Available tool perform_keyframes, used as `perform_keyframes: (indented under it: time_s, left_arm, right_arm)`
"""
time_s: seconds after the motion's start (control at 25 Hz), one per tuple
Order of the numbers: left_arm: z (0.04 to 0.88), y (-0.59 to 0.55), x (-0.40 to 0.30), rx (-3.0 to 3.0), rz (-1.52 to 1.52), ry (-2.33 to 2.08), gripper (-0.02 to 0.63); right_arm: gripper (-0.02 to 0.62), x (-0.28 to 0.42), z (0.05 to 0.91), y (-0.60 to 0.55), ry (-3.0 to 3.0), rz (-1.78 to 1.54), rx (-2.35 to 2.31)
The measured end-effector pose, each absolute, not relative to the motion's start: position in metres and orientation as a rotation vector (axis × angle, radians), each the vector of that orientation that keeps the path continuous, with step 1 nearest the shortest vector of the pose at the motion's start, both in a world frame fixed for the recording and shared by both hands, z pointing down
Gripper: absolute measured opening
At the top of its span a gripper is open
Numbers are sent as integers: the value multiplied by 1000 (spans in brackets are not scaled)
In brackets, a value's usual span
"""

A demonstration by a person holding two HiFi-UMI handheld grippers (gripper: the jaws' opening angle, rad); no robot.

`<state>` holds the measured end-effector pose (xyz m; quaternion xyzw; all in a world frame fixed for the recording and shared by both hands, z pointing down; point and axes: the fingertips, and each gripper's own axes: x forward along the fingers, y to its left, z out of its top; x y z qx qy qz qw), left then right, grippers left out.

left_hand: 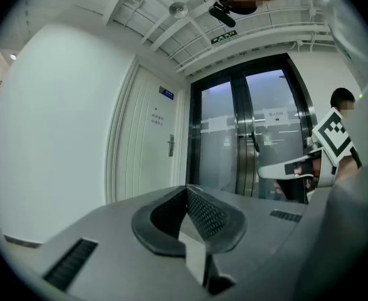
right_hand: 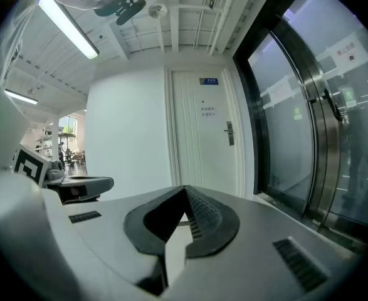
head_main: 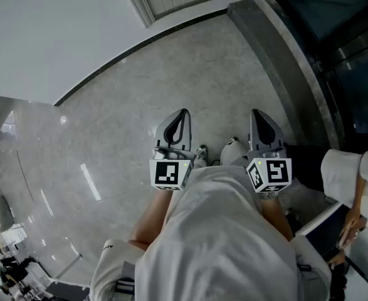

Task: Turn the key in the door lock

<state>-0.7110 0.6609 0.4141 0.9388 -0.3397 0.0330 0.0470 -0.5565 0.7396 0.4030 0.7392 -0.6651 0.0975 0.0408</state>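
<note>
Lock (right_hand: 229, 132), apparently, well beyond closed jaws

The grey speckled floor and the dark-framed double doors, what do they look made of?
Grey speckled floor: likely polished stone or terrazzo; light streaks mirror in it. Dark-framed double doors: glass panes, see-through and reflective, in seemingly dark metal frames.

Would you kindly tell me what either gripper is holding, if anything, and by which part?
Nothing is held: the left gripper and the right gripper are both shut, jaws together, empty.
</note>
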Motion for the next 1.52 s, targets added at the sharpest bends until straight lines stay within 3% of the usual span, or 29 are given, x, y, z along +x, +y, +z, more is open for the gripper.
perform_keyframes:
  time_s: [0.24, 0.76, 1.16, 1.52]
  left_arm:
    - [417, 676, -682, 2887, 113, -1036, 9]
    - [404, 742, -608, 2859, 165, -1239, 9]
    - [393, 776, -583, 2865, 107, -1279, 9]
    - [394, 732, -570, 2854, 64, -1323, 9]
  right_arm:
    - [2, -529, 403, 758, -2037, 276, 2288]
    - [2, -402, 416, 828, -1971, 331, 2339]
    - [2, -380, 406, 857, -2023, 284, 2380]
    - [2, -368, 395, 817, -2077, 154, 2252]
